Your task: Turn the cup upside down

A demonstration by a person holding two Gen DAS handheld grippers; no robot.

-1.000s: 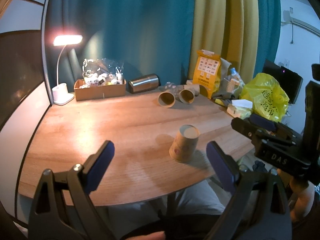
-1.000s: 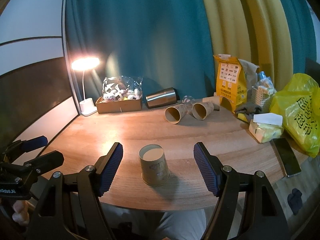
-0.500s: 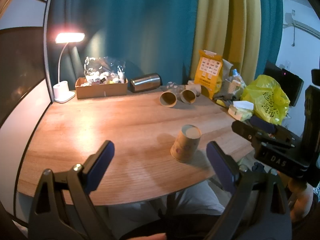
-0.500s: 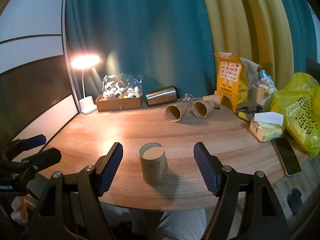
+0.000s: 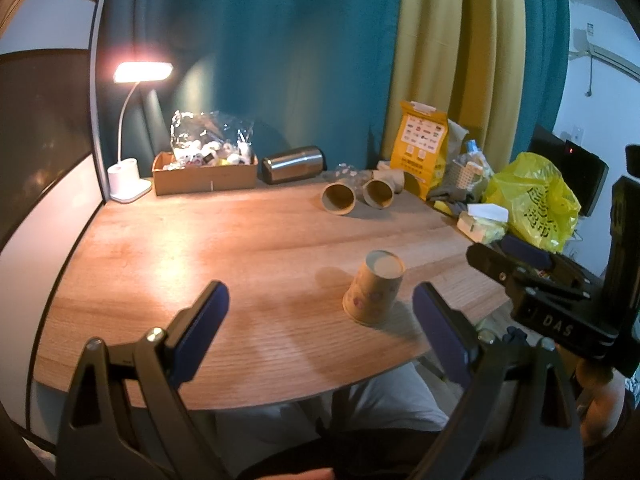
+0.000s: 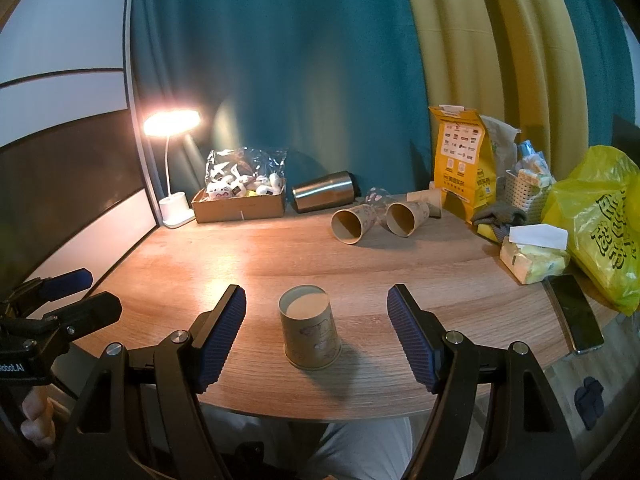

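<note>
I find the paper cup (image 6: 310, 328) standing mouth-down on the wooden table (image 6: 440, 276), its closed base facing up, near the table's front edge. From the right wrist view it sits between the lines of my right gripper (image 6: 316, 336) fingers, roughly centred in the gap and a little ahead of the blue pads (image 6: 222, 336), touching neither. The jaws of that gripper are spread wide and hold nothing.

From the left wrist view the same cup (image 5: 374, 288) lies ahead of my left gripper (image 5: 320, 328), set toward its right finger rather than centred, and clear of both pads (image 5: 200, 332). These jaws also stand fully spread with nothing in them. The right gripper's black body (image 5: 560, 300) appears at the right edge of that view, off the table's edge and apart from the cup.

At the back of the table I note two more paper cups (image 6: 376, 220) lying on their sides, mouths toward the cameras, side by side. Behind them a steel tumbler (image 6: 323, 191) lies on its side just beside a cardboard box (image 6: 240, 204) of wrapped items. A lit desk lamp (image 6: 172, 124) stands at the back left corner. To the right are a yellow paper bag (image 6: 462, 160), a yellow plastic bag (image 6: 600, 224), a tissue pack (image 6: 532, 256) and a phone (image 6: 576, 314) lying flat near the table's edge.
</note>
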